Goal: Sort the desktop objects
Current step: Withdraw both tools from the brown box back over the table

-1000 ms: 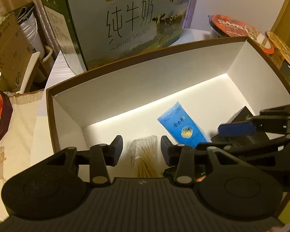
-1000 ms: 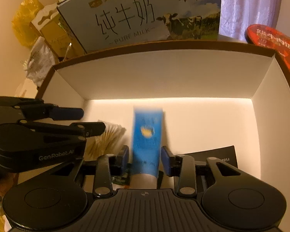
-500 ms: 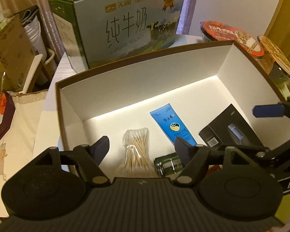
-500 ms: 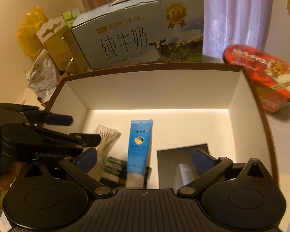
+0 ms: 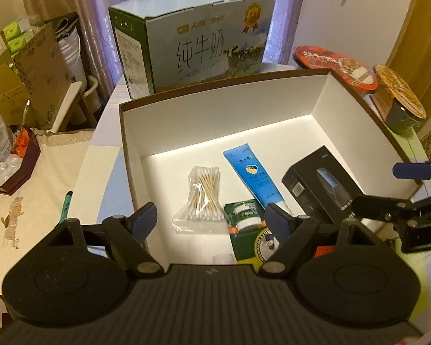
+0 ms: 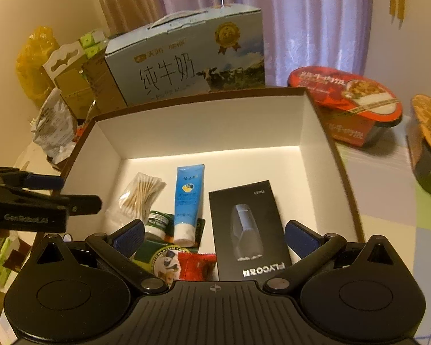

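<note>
An open white-lined box [image 5: 215, 115] [image 6: 204, 126] holds a bag of cotton swabs [image 5: 202, 192] [image 6: 139, 192], a blue tube [image 5: 251, 175] [image 6: 188, 198], a black shaver box [image 5: 321, 189] [image 6: 247, 224], a green jar [image 5: 245, 215] [image 6: 157, 221], a round tin [image 6: 165, 260] and a red packet [image 6: 196, 264]. My left gripper [image 5: 209, 221] is open and empty above the box's near edge. My right gripper [image 6: 214, 234] is open and empty above the near end of the box.
A milk carton [image 5: 198, 43] [image 6: 186, 63] stands behind the box. Two instant-food bowls [image 5: 334, 64] [image 6: 347, 100] sit at the right. Cardboard boxes and bags [image 5: 28, 72] crowd the left. A green pen [image 5: 66, 201] lies on the table at the left.
Both grippers have opened wide and pulled back and up from the box. The blue tube, held by the right gripper a second ago, now lies on the box floor.
</note>
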The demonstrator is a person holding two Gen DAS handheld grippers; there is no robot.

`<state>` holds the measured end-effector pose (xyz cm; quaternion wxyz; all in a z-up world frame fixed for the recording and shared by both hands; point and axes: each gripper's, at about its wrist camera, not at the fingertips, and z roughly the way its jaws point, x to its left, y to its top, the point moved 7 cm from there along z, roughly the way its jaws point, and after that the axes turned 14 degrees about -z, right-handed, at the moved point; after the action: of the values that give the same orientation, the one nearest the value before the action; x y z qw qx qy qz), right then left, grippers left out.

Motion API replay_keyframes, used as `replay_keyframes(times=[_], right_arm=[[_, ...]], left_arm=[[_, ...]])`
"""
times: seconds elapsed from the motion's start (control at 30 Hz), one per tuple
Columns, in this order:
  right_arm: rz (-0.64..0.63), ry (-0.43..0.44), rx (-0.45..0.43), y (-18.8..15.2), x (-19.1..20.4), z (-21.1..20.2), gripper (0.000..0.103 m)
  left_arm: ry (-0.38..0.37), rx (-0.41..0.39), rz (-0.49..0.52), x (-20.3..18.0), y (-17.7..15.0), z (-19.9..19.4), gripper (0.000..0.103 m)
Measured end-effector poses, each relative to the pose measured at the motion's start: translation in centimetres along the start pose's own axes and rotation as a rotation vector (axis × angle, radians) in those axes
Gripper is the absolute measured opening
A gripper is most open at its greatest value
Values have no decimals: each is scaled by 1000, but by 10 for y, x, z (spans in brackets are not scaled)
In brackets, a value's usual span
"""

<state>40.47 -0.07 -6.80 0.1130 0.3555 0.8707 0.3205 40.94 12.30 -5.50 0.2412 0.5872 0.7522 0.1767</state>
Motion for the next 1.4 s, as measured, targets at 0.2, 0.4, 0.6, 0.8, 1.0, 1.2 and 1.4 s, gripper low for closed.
replay_keyframes(times=[0.2,0.4,0.6,0.8,1.0,1.2,1.4], right_arm=[[-4,-19,-31,-9,5,-24,101],[-16,-30,-48,-23,12,-46,101],[-16,-38,-68,-37,17,-70,101],[-11,-46,-81,-53,24,-92,101],[-6,-38,-97,-69,31,-112,101],[-16,-35,-93,-85,38,-124,101],[-18,-20,-86,-102,44,-134,101]], left_arm=[[0,-34,-6,-4,-13,-29,80],[-2,-60,-11,-8,-31,-55,82],[-2,-74,-13,-13,-51,-76,82],[7,-83,-11,-17,-74,-95,82],[4,-77,-22,-20,-98,-110,82],[18,-64,-27,-20,-122,-119,82],[30,-46,-36,-18,-142,-124,82]])
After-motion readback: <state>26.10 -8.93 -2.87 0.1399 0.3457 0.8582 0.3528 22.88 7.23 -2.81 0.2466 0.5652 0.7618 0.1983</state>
